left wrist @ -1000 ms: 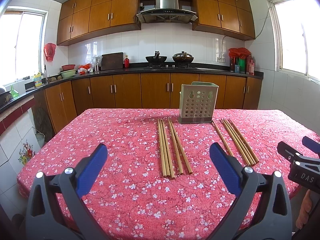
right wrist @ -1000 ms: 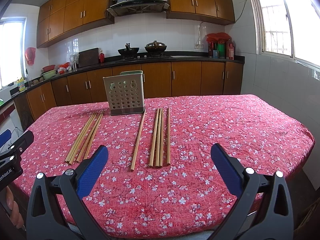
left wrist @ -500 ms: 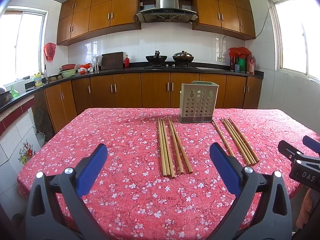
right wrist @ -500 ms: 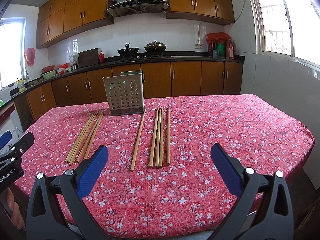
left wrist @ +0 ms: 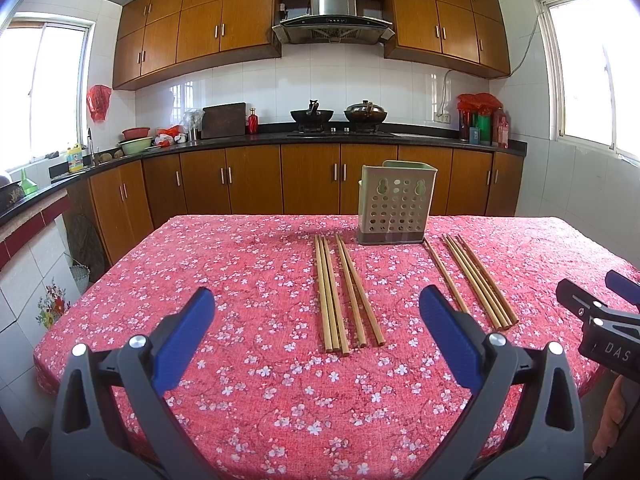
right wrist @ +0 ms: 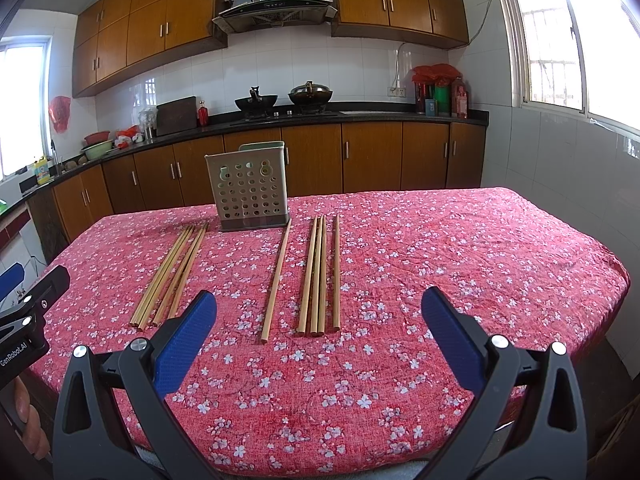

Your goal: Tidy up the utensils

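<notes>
Brown wooden cabinets (left wrist: pixel 248 24) line white-tiled walls (left wrist: pixel 256 88); bright windows (right wrist: pixel 560 32) flank the kitchen.

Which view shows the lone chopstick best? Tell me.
Right wrist view: the lone chopstick lies near centre, whole length unobstructed. In the left wrist view it sits off right, its near end hidden behind a blue finger.

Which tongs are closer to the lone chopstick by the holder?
Right, likely. The single chopstick lies just ahead of the right tongs, left of their centre. From the left tongs it sits off to the right, partly behind their right finger. Both hover open.
</notes>
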`<state>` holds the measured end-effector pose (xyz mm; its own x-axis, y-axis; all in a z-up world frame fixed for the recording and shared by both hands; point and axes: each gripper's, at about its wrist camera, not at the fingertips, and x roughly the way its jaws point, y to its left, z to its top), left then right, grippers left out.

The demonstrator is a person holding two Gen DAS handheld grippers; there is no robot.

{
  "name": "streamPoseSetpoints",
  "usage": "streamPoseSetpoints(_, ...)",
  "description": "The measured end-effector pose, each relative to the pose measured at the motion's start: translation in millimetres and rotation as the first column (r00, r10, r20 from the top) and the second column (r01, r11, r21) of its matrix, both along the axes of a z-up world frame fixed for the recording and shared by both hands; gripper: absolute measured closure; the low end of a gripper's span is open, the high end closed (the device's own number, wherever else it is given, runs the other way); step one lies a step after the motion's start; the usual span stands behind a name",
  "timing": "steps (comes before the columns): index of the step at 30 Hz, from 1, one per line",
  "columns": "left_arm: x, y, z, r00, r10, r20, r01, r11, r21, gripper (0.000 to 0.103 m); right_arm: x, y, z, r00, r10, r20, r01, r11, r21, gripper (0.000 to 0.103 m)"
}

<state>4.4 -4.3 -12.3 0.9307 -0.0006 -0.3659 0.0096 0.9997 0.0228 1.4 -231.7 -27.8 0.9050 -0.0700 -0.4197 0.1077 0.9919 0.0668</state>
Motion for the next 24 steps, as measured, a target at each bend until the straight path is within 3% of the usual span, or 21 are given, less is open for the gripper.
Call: streamPoseSetpoints(24,6.8,-1.3,-14.1,1.000,0.023,-0.014,-0.023,1.000,0.006,0.004,4.3,-2.0,-3.0,1.000,-0.005,-0.014,0.005,1.000,0.013,0.002)
